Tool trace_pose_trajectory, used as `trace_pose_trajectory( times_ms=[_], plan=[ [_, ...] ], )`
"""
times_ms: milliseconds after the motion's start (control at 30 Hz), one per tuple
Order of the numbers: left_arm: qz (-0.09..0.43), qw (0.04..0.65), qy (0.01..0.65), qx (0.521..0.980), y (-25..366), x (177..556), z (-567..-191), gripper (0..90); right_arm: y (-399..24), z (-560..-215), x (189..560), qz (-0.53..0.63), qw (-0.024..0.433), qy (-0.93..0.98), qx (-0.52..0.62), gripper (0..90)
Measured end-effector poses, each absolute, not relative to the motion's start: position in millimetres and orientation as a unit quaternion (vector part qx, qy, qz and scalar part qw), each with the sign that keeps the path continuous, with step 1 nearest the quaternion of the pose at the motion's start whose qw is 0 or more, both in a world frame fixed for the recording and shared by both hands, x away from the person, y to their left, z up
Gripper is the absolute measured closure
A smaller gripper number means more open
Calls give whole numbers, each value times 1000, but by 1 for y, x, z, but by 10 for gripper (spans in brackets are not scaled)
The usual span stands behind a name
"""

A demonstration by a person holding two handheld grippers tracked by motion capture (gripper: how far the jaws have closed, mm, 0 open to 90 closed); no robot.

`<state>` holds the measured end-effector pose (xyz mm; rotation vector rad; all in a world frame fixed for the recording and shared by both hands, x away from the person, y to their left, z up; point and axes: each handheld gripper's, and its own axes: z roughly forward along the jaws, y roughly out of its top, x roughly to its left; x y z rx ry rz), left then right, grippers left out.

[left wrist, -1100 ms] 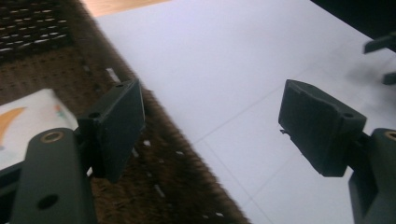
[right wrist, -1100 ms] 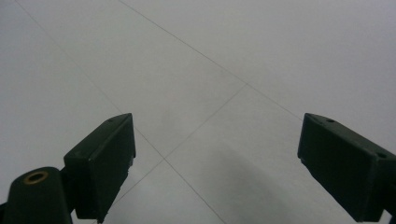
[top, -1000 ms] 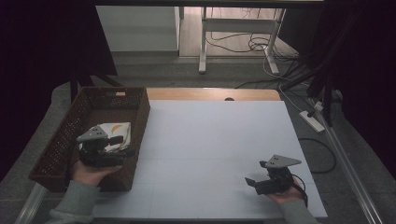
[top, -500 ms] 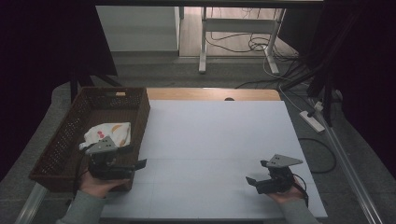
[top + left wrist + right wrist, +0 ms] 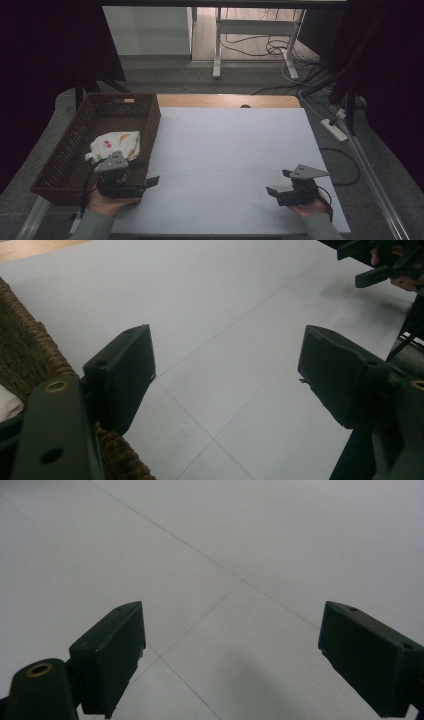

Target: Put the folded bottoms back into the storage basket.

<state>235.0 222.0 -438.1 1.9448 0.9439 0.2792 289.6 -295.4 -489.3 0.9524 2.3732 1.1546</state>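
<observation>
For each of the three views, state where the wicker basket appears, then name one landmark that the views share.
High view: the basket sits at the left on the table, a white cloth inside.
Left gripper view: its woven rim runs along the left edge, behind the left jaw.
Right gripper view: not in it.
Shared landmark: the white table top with its thin seam lines.

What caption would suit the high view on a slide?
Two open hand-held grippers, left and right, over a white table; a patterned pouch in a wicker basket.
</observation>
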Motion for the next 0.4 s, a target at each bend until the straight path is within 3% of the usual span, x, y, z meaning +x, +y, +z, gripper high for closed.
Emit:
trace_pose_trajectory(
  times_ms=[400],
  plan=[
    [119,465,382,790,222,231,-436,219,-295,-488,288,409,172,833,329,122]
  ],
)
